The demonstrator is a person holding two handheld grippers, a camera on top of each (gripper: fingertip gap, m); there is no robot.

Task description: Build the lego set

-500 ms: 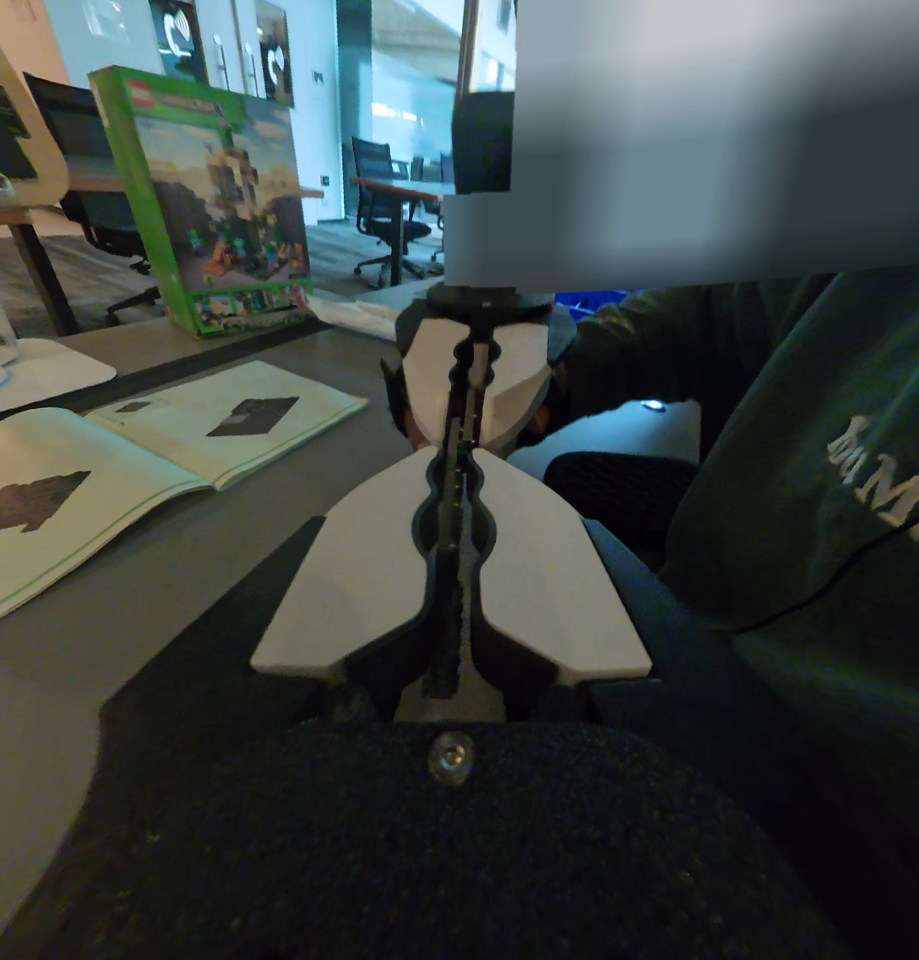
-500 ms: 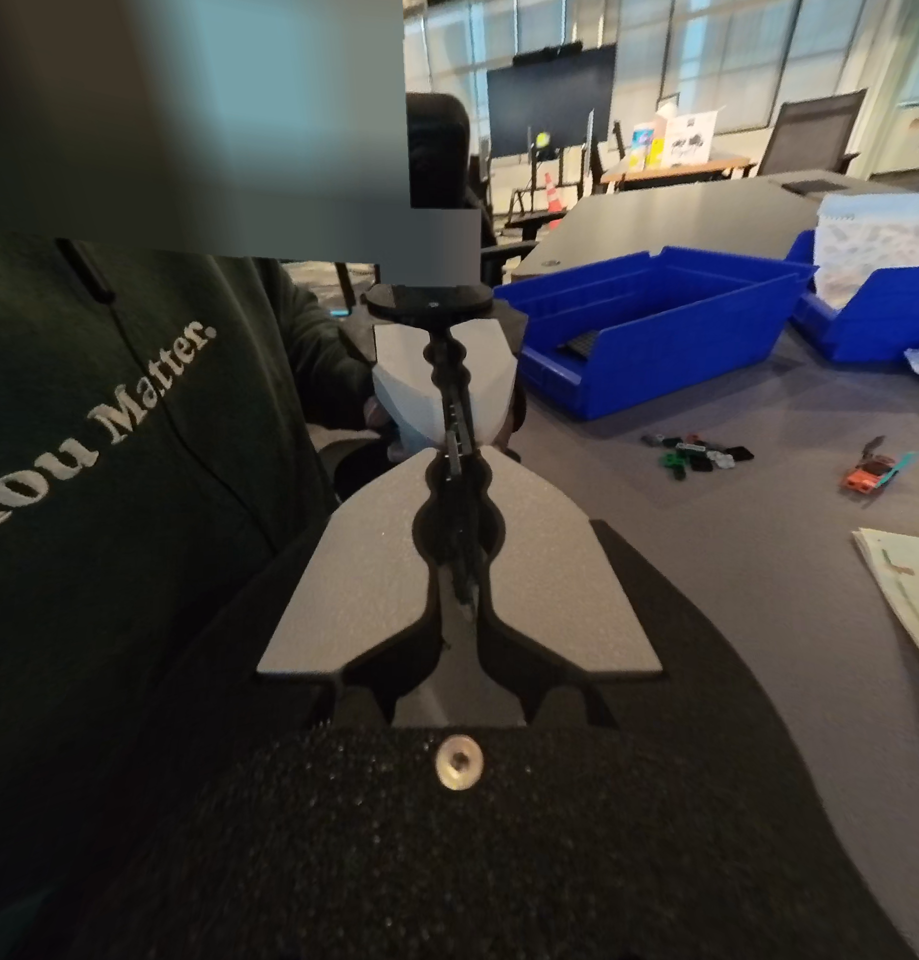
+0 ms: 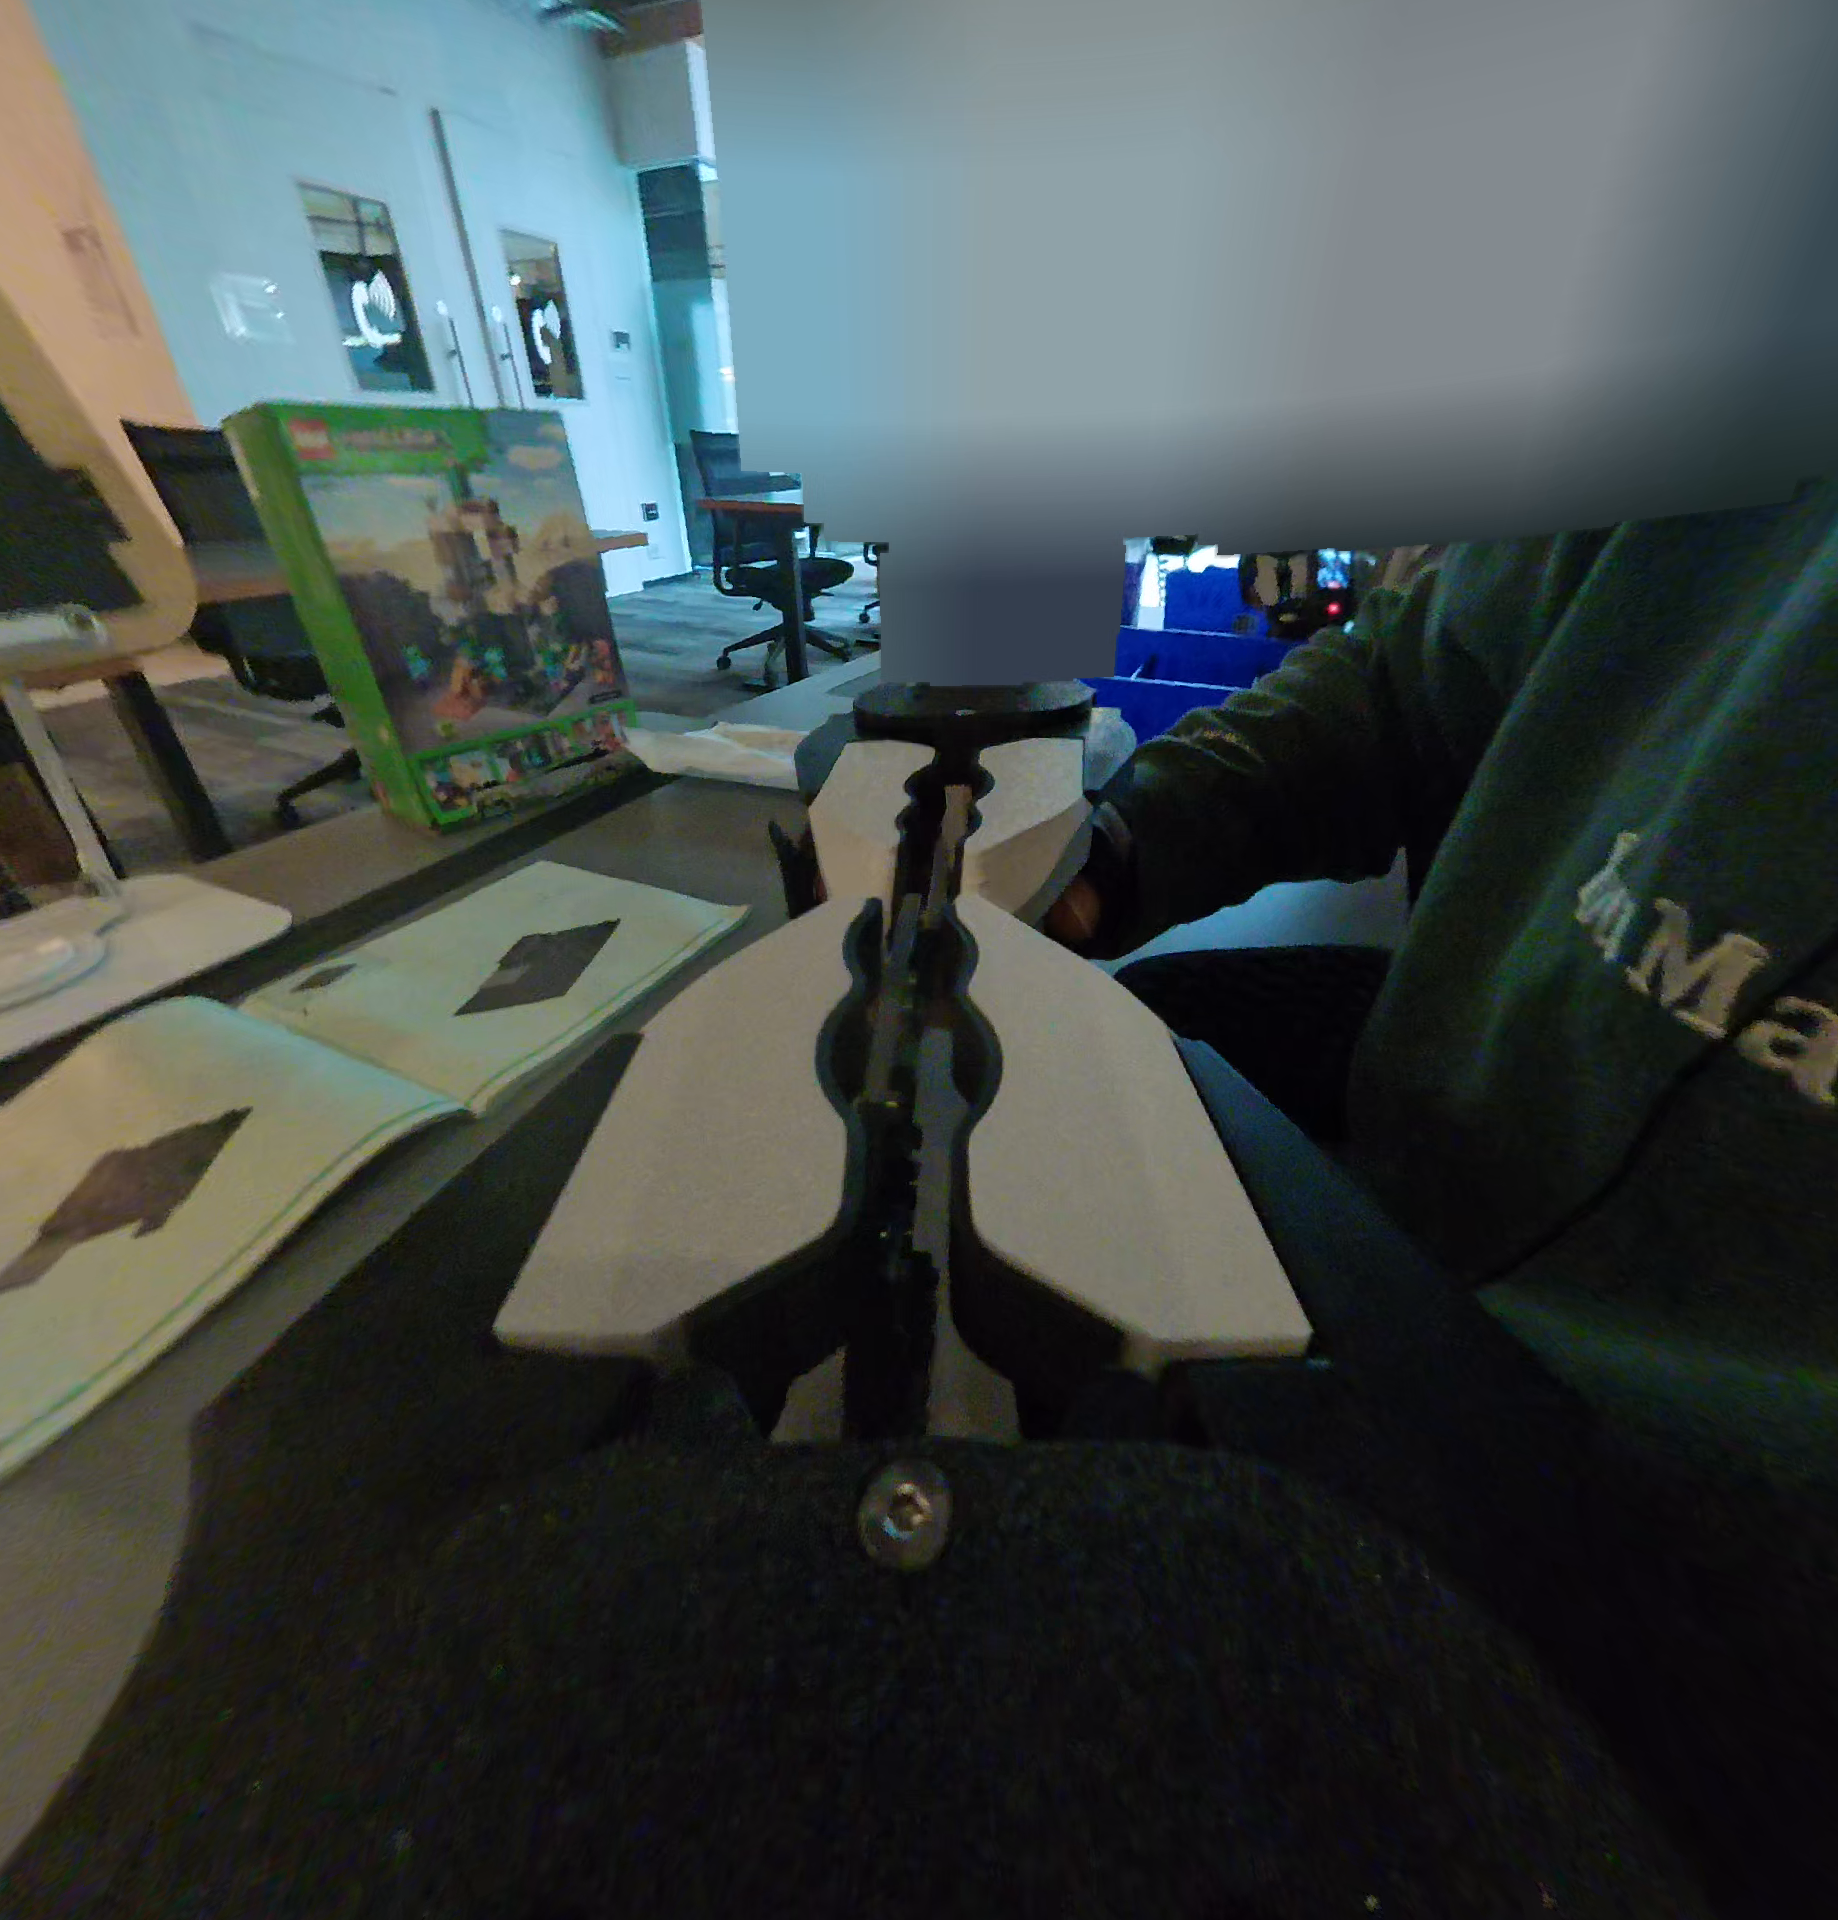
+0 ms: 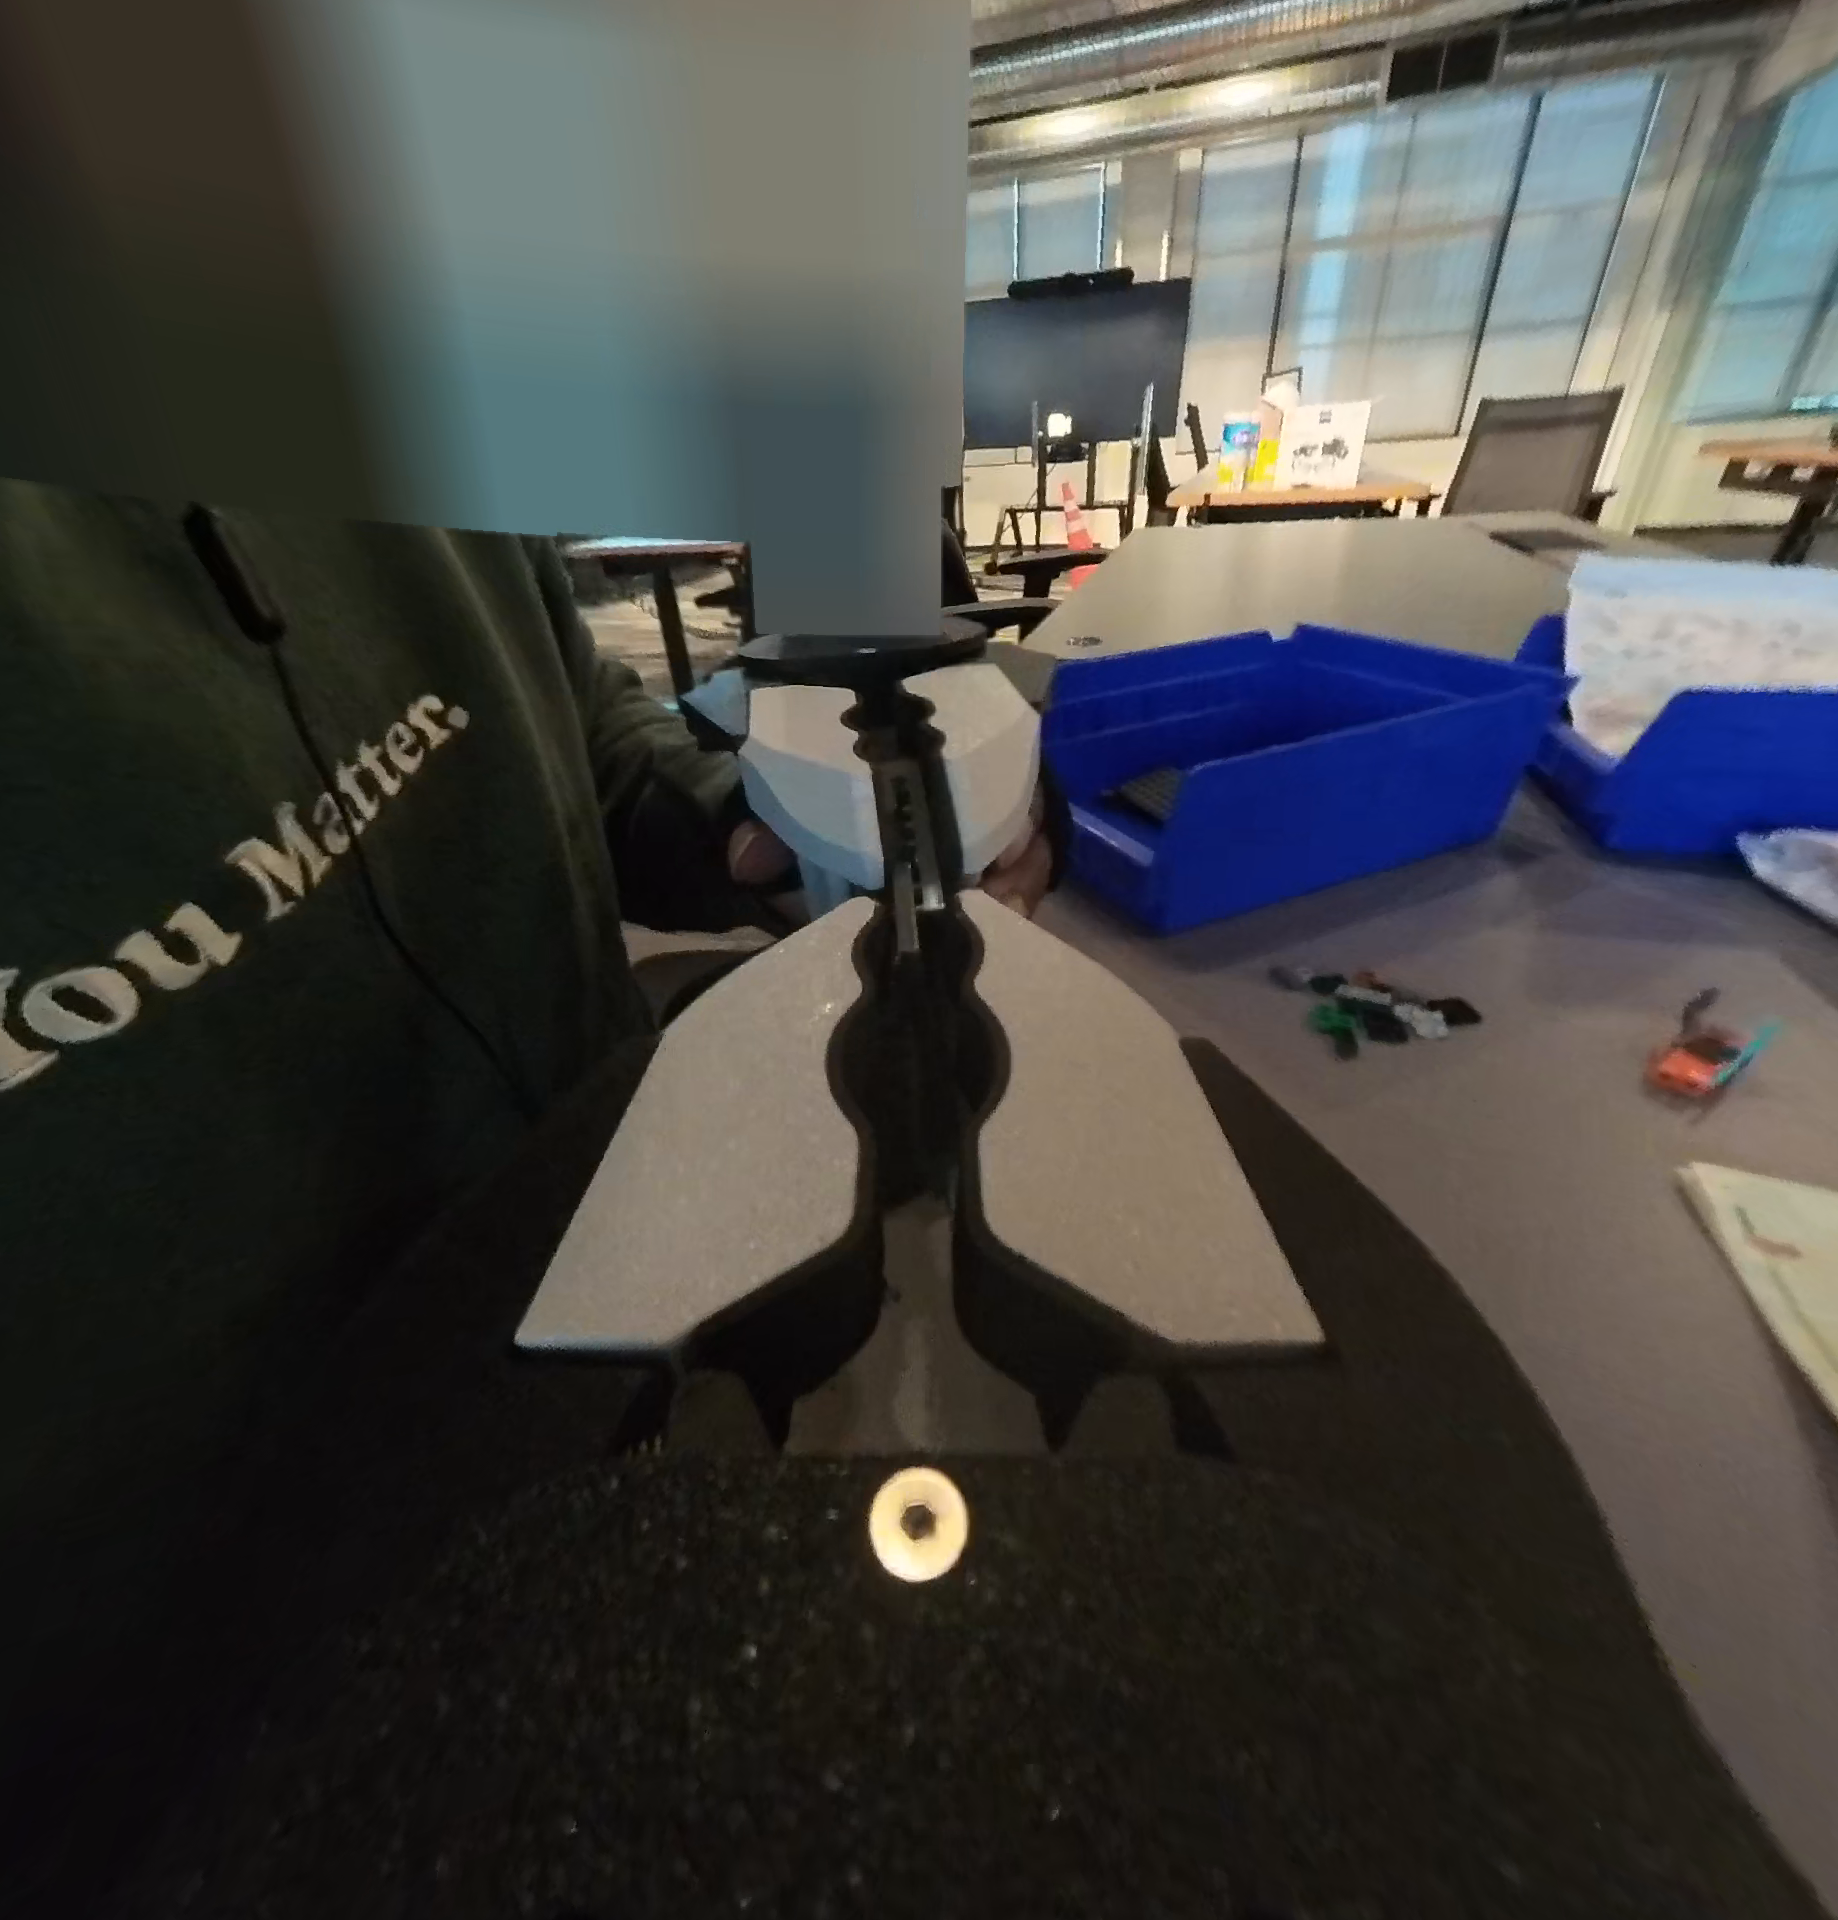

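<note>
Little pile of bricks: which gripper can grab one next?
Right, probably. The little pile of bricks lies on the table beside the right gripper; the left gripper sees the booklet instead. Both are shut on the dark plate, so one must let go.

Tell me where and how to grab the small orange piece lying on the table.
Grip the orange piece across its blocky body, not the thin teal bar sticking out. Come straight down: it lies flat on the grey table, clear of the loose bricks. The right claw, now shut on the dark plate, must free up first.
</note>
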